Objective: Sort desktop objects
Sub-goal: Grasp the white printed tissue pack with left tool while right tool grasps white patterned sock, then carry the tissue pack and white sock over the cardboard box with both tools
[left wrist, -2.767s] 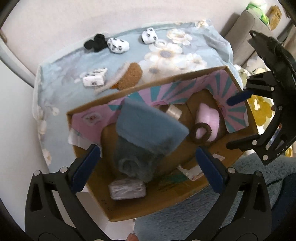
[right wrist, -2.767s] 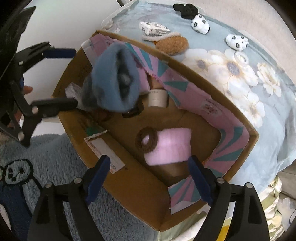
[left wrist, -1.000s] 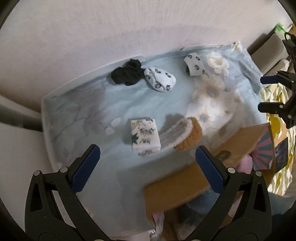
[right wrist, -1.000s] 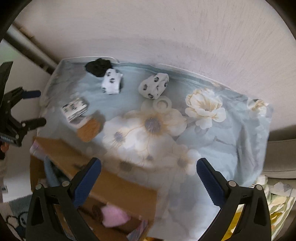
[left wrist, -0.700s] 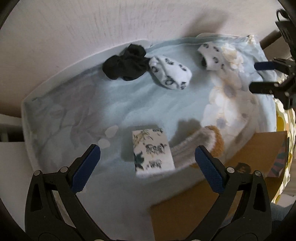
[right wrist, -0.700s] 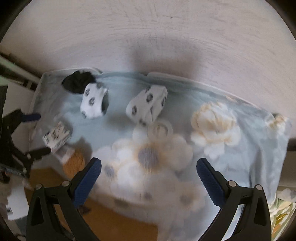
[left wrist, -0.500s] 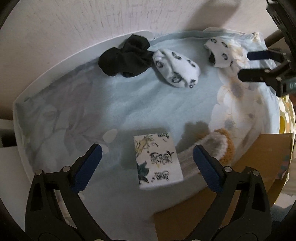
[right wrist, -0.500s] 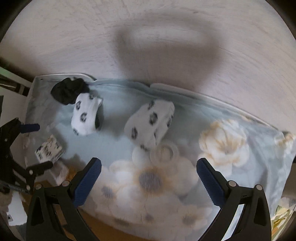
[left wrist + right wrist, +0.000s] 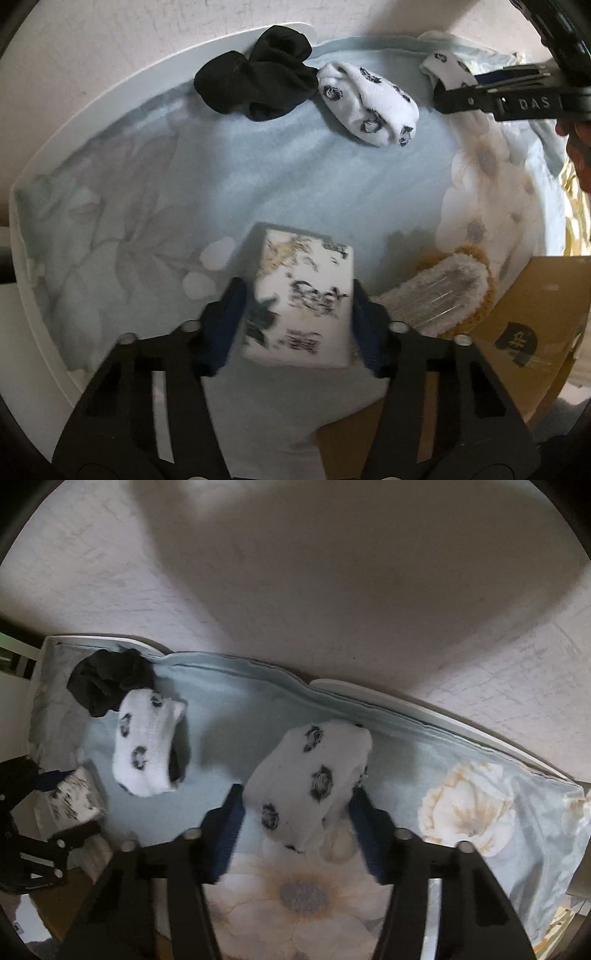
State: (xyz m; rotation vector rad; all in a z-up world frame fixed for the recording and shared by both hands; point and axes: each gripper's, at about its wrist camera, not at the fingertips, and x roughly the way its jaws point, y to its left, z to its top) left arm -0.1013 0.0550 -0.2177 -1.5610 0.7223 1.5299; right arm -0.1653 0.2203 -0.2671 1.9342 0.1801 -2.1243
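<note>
My left gripper (image 9: 299,321) is shut on a white tissue pack with a dark floral print (image 9: 301,299), low on the pale blue floral cloth (image 9: 147,192). My right gripper (image 9: 297,821) is shut on a white sock with black spots (image 9: 310,779) near the wall side of the table. A second spotted sock (image 9: 147,742) lies to its left and also shows in the left wrist view (image 9: 369,101). A black sock (image 9: 255,85) lies at the back. A brown and white fuzzy sock (image 9: 447,288) lies right of the tissue pack.
A cardboard box (image 9: 528,332) stands at the lower right of the left wrist view, close to the fuzzy sock. A clear tape ring (image 9: 338,843) lies partly under the held spotted sock. The wall (image 9: 295,590) rises right behind the table's far edge.
Both grippers moved from the box to the table, came down and shut: the left on the tissue pack, the right on the spotted sock.
</note>
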